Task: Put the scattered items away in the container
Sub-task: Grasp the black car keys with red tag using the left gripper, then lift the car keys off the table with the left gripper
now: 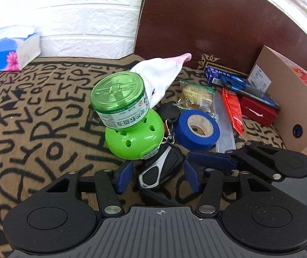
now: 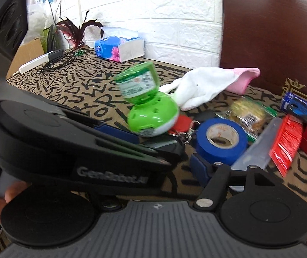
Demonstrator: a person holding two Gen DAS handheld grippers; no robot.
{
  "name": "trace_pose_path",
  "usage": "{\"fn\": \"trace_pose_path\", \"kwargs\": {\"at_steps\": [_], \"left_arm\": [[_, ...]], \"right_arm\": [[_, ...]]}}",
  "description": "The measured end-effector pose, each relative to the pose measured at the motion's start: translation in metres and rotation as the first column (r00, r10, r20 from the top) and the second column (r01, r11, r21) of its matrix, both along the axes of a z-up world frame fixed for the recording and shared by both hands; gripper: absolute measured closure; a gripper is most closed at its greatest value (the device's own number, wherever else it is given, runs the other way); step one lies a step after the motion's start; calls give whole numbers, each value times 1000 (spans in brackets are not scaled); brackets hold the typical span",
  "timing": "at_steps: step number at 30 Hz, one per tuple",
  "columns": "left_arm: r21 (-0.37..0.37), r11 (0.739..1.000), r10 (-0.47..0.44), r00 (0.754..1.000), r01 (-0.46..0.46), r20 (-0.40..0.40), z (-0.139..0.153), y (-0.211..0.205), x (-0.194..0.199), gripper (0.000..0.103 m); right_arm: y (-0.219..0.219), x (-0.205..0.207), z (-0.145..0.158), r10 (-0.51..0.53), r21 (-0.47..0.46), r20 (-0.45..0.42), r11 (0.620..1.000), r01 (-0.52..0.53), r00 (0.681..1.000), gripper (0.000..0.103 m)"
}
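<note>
Left gripper [image 1: 157, 175]: jaws half open, astride the black key fob [image 1: 161, 167], pads not touching it; right gripper [image 2: 166, 150]: parted beside the blue tape roll [image 2: 221, 140], grasping nothing; cardboard box [image 1: 291, 99] at far right, on the lettered cloth [image 1: 35, 118].

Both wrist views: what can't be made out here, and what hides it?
- Cardboard box: the left wrist view's right edge cuts it off, so its contents are mostly unseen.
- Car key: in the right wrist view, the left tool's arm covers most of it.
- Green mosquito repeller: blurred in the right wrist view; label unreadable.
- Right tool: its left finger is hidden behind the left tool.
</note>
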State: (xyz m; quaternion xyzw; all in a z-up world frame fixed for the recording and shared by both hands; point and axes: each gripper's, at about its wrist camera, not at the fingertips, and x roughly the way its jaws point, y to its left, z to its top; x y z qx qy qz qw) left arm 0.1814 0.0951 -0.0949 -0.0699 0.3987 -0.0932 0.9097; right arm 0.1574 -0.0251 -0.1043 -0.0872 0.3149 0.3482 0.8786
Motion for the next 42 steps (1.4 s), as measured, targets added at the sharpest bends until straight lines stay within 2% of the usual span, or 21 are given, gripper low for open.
{"fn": "trace_pose_path", "kwargs": {"at_steps": [3,5,6,14,23,27,30,37,40,42], "left_arm": [[9,1000,-6,1000,6,-4,0,1,3,42],[16,1000,-11,1000,11,-8,1,2,3,53],[20,1000,-15,1000,15,-9,2,1,2,54],[23,999,-27,999,28,-36,4,-9,-22,56],[-19,995,-96,993,95,-69,5,-44,-76,45],[-11,986,-169,982,169,-86,5,-78,-99,45],[8,976,-218,973,219,-72,5,-108,-116,43],[-26,939,-343,937,342,-71,4,-169,-137,41],[-24,939,-344,936,343,-73,6,-180,-141,38],[-36,948,-320,944,318,-84,6,-179,-137,33]], "right_arm": [[2,4,-1,7,11,2,1000,-7,1000,32],[1,4,-1,11,12,1,1000,-11,1000,33],[1,3,-1,13,9,2,1000,-13,1000,33],[-7,-21,3,60,-27,5,998,-60,998,34],[-51,-76,9,83,-43,-22,996,-83,996,34],[-82,-104,10,79,-62,-35,995,-81,996,34],[-107,-125,10,45,-69,-33,997,-47,998,34],[-169,-154,10,-68,-59,-42,996,66,997,34],[-185,-157,9,-137,-60,-34,989,134,990,28],[-190,-157,9,-153,-46,-39,987,152,987,27]]}}
